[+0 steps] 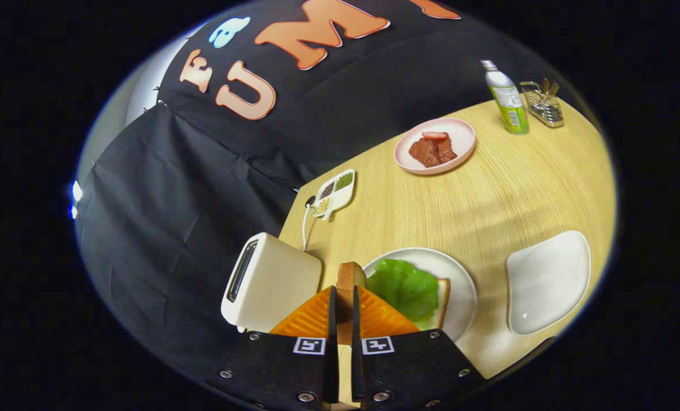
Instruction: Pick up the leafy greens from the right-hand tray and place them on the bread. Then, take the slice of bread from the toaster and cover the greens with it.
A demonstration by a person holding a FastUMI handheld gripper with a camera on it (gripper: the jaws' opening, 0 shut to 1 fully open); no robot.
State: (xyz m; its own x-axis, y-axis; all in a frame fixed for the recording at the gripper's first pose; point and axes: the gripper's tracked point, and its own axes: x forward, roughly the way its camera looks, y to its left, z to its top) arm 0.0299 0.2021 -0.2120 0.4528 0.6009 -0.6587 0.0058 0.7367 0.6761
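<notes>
My gripper is shut on a slice of bread, held on edge between the two orange fingers, its brown crust poking out past the fingertips. It hangs above the gap between the cream toaster and the round white plate. On that plate lies another slice of bread with the leafy greens spread on top. The toaster's slot looks dark and empty. The white right-hand tray beyond the plate holds nothing.
Farther along the wooden table stand a pink plate with red meat, a small divided dish of seasonings, a green bottle and a wire rack. The toaster's white cord runs off the table's edge.
</notes>
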